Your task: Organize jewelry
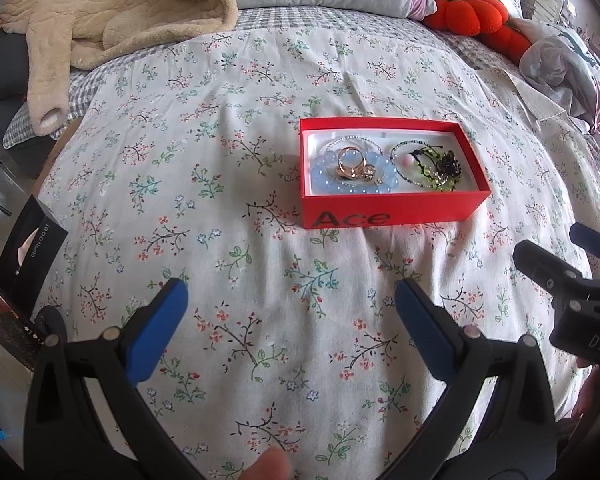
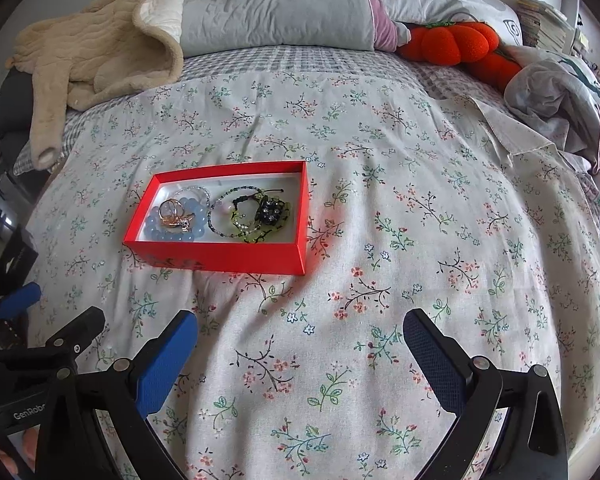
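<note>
With the left gripper (image 1: 290, 320) and right gripper (image 2: 300, 354) both held wide and empty above the floral bedspread (image 2: 420, 240), the jewelry (image 1: 354, 166) lies tangled inside the red box (image 1: 392, 210), where neighbouring strands could be snagged.

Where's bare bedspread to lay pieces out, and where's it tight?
Free: the wide floral bedspread right of the red box, the strip between the box and both open grippers, left and right, and the patch left of the box. Crowded: inside the box, bracelets piled; the head end, with beige blanket, pillows and orange plush.
</note>
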Tool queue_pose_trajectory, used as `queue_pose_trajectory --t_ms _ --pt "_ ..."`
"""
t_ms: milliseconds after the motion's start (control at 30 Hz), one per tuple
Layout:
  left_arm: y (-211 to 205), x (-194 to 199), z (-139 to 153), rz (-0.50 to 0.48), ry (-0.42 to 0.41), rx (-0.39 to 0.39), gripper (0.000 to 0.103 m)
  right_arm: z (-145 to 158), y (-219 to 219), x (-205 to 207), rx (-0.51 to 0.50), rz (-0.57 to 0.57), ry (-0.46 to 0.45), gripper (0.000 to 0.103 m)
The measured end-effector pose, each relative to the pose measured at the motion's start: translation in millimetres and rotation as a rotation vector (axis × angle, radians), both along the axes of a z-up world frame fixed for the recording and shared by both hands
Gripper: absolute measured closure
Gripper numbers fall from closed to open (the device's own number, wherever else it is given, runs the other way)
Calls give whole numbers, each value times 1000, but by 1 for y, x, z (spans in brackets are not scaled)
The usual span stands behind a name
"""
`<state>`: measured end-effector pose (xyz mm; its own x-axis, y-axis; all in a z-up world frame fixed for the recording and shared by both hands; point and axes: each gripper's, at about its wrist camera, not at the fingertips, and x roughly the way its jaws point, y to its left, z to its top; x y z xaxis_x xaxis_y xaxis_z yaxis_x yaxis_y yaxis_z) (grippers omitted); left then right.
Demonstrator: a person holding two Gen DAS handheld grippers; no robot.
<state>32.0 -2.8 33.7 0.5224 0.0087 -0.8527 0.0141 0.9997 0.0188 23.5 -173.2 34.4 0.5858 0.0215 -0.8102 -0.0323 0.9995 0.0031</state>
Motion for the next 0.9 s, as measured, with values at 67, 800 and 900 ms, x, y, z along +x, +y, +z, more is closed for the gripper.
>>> queue_pose_trajectory --t_ms 67,800,900 --pt "0 0 0 -1 -1 -1 0 0 1 0 -2 2 2 0" --pt "1 -1 0 -1 3 8 0 -4 3 -1 -5 3 8 0" --pt "2 -1 0 0 3 9 0 -4 3 -1 -3 1 9 0"
